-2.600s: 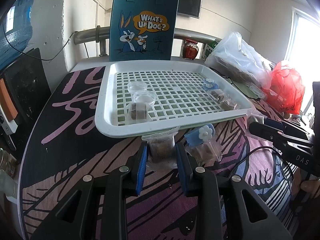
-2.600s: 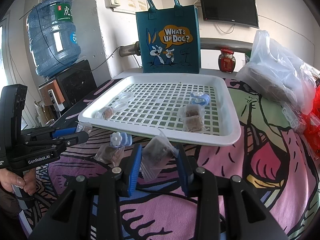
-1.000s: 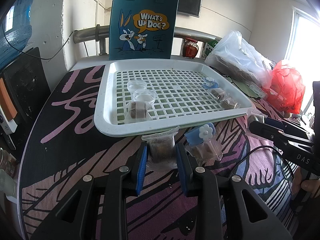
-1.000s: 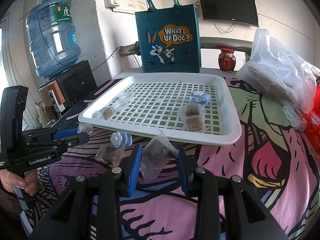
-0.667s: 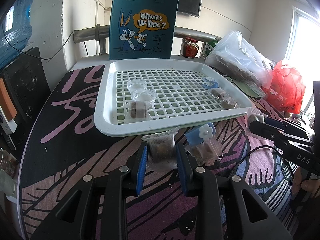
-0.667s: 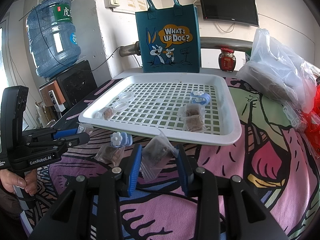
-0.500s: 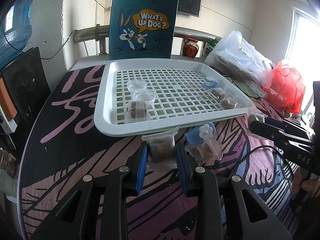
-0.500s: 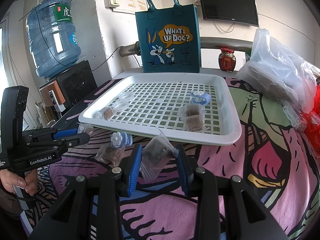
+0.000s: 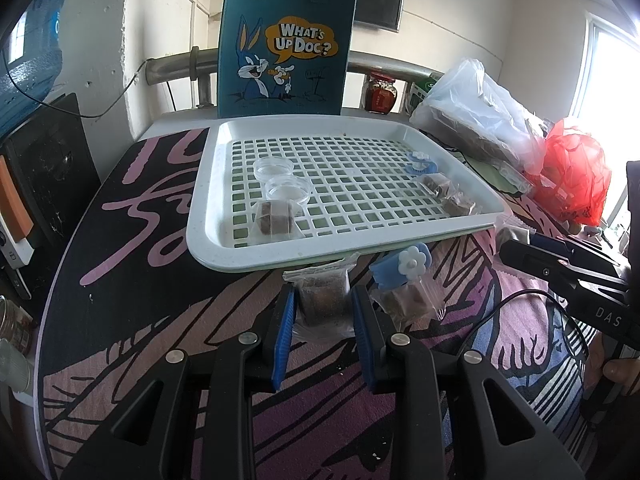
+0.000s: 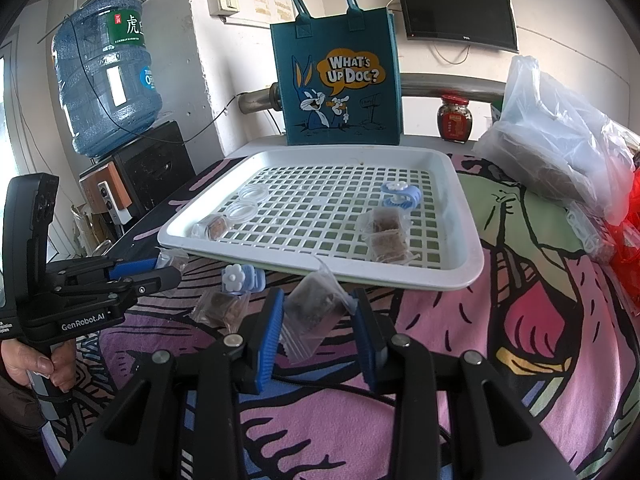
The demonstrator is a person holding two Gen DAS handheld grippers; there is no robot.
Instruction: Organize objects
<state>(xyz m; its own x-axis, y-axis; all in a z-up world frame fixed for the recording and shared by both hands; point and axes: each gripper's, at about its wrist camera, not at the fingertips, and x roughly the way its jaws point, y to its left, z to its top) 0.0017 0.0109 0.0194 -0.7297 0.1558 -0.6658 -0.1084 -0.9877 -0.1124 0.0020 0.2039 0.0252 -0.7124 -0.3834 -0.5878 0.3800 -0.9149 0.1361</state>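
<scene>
While both tongs sit low over the patterned surface (image 9: pixel 132 320), our left tongs (image 9: pixel 322 312) pinch a clear bagged brown block (image 9: pixel 322 300) just before the white tray (image 9: pixel 208 240), and our right tongs (image 10: pixel 318 320) pinch another baggie (image 10: pixel 314 312) there too.

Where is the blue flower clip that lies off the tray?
The blue flower clip lies on the tablecloth just before the white tray's near rim, on a small packet.

Lived-in home room (water jug (image 10: pixel 106 80), wall television (image 10: pixel 456 12), tote bag (image 10: pixel 336 80))
</scene>
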